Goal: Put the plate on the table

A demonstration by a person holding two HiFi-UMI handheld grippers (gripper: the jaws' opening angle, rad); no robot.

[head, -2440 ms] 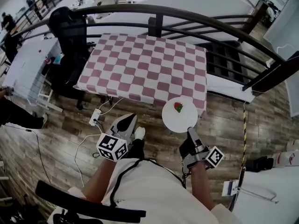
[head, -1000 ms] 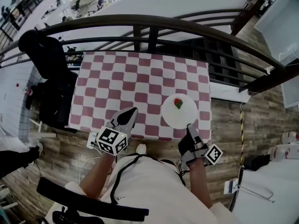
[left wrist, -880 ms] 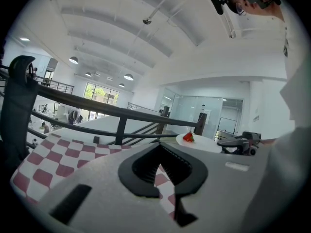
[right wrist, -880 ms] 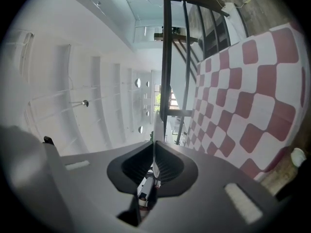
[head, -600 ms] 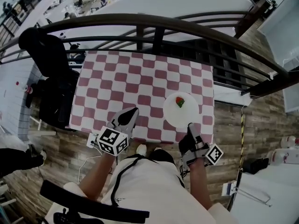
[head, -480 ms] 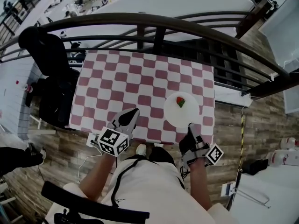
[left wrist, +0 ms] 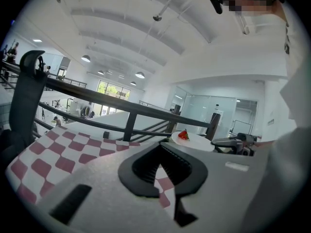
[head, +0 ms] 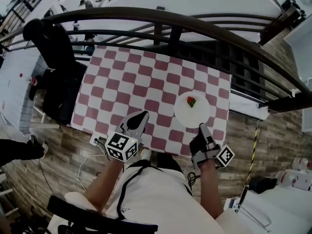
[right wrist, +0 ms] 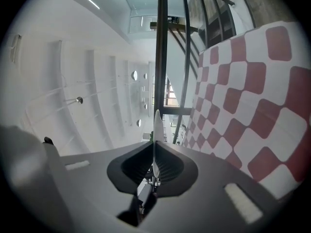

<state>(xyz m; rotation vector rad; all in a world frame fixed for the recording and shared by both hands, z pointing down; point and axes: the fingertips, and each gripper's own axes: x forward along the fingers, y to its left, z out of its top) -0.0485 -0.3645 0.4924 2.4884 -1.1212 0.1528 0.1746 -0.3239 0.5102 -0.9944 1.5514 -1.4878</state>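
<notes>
The carrying step is almost over and the setting-down is in hand. The right gripper (head: 201,128) has its jaws clamped thin on the near rim of the white plate (head: 193,115), which shows edge-on between them in the right gripper view (right wrist: 156,130). The plate is held out level over the table (head: 126,82), by its near right corner, close to both the near edge and the right edge. A small red fruit (head: 191,102), probably a strawberry, sits on the plate's far half. Seen from the left gripper view, the plate (left wrist: 197,141) seems to hang a little above the checked cloth rather than rest on it, though that is not certain. The left gripper (head: 141,116) is over the near edge, left of the plate and apart from it, with its jaws pressed together on nothing. The next move, as I judge it, is to lower the plate flat until its base meets the cloth, keeping it level so the fruit does not roll, then let the jaws part and draw the gripper back toward the near edge.
</notes>
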